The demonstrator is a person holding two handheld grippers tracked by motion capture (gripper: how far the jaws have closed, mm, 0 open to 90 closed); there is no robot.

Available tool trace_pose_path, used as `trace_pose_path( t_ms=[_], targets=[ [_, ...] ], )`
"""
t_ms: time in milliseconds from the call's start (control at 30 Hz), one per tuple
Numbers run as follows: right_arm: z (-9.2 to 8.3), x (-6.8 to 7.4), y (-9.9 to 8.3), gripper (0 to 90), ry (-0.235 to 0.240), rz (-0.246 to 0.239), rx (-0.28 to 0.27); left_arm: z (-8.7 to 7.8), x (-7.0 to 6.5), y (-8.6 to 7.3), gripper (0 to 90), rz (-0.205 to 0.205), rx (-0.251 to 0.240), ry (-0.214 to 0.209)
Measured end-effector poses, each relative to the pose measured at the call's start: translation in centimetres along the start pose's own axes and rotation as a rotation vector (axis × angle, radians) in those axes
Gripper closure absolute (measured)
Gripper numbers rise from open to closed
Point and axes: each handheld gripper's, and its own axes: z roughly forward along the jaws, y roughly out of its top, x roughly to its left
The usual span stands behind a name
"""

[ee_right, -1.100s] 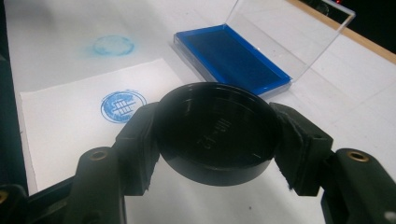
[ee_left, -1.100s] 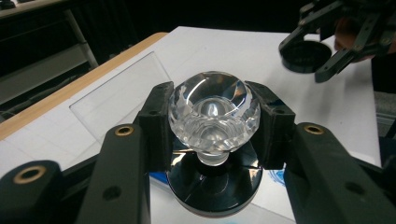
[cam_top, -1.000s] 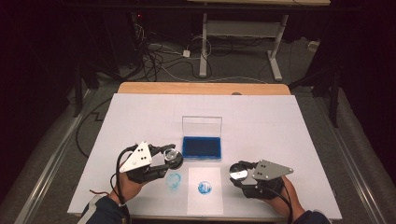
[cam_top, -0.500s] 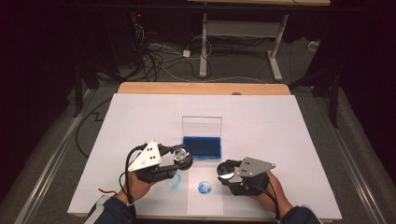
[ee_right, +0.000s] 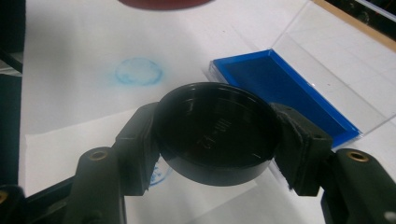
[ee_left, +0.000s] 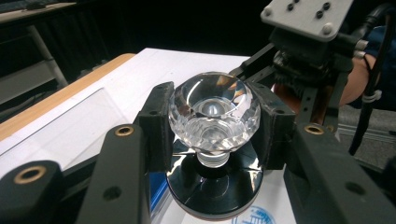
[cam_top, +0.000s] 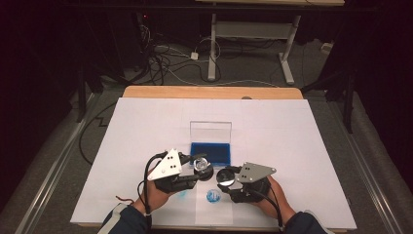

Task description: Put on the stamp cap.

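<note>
The left gripper (cam_top: 200, 165) squeezes the clear crystal stamp (ee_left: 214, 114), seen in the middle of the left gripper view. The right gripper (cam_top: 225, 177) squeezes the round black cap (ee_right: 217, 130), low in the middle of the right gripper view. The blue ink pad (cam_top: 211, 152) sits open just above them in the high view. I think the cap goes back on now. Line the cap up right under the stamp's bottom, go slowly, keep both flat, and push straight.
</note>
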Motion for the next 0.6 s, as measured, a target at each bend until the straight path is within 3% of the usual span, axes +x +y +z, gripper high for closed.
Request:
trace_pose_path(
  t_ms=[600],
  targets=[
    [0.8, 0.6, 0.8, 38.1, 0.049, 0.003, -0.014, 2.4, -0.8, 0.1, 54.0, -0.004, -0.012, -0.069]
  ],
)
